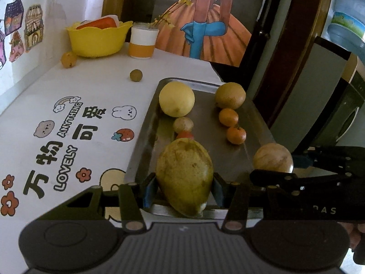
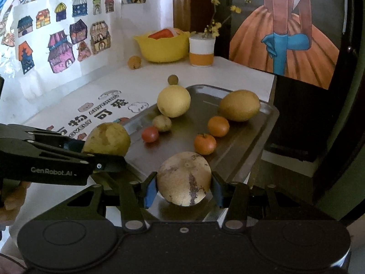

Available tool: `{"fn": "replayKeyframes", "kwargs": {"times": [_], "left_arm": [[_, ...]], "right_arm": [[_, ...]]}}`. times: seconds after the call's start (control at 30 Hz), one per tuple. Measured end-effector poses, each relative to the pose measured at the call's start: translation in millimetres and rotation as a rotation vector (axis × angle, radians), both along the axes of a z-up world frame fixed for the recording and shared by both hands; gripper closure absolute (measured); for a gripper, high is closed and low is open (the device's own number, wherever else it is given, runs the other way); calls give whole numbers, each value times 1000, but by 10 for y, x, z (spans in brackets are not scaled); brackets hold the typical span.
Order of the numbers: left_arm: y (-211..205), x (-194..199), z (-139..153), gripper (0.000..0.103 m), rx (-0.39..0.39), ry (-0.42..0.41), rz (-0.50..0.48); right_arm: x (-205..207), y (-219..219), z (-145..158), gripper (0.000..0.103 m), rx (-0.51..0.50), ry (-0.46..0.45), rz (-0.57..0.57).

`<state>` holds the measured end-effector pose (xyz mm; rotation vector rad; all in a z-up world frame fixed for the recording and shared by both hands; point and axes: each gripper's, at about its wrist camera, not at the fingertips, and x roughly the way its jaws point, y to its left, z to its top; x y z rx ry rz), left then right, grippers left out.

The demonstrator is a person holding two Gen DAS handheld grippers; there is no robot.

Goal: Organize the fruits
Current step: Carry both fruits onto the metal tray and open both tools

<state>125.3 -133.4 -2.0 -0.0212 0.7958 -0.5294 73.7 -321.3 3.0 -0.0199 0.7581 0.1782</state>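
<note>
My left gripper (image 1: 184,191) is shut on a large green-yellow mango (image 1: 184,175) over the near left end of the metal tray (image 1: 205,105). My right gripper (image 2: 183,190) is shut on a round tan blotchy fruit (image 2: 184,178) over the tray's (image 2: 239,137) near right end. Each gripper shows in the other's view: the right gripper (image 1: 280,169) with its tan fruit (image 1: 272,158), the left gripper (image 2: 91,153) with the mango (image 2: 107,139). On the tray lie a yellow round fruit (image 1: 176,99), a brown pear (image 1: 230,96), two small oranges (image 1: 228,117), a small tan fruit (image 1: 183,125) and a tomato (image 2: 149,134).
On the white table behind the tray are a small olive ball-shaped fruit (image 1: 136,75), an orange-brown fruit (image 1: 68,59), a yellow bowl (image 1: 98,37) with food in it and a white-and-orange cup (image 1: 143,43). A wall runs along the left; the table's edge drops off right of the tray.
</note>
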Motion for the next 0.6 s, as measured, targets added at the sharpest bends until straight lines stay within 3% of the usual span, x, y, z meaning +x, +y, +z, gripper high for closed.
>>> {"fn": "replayKeyframes", "kwargs": {"times": [0.6], "left_arm": [[-148,145,-23,49,21,-11,15]], "right_arm": [[276,-5,-97,52,-34,47,-3]]}}
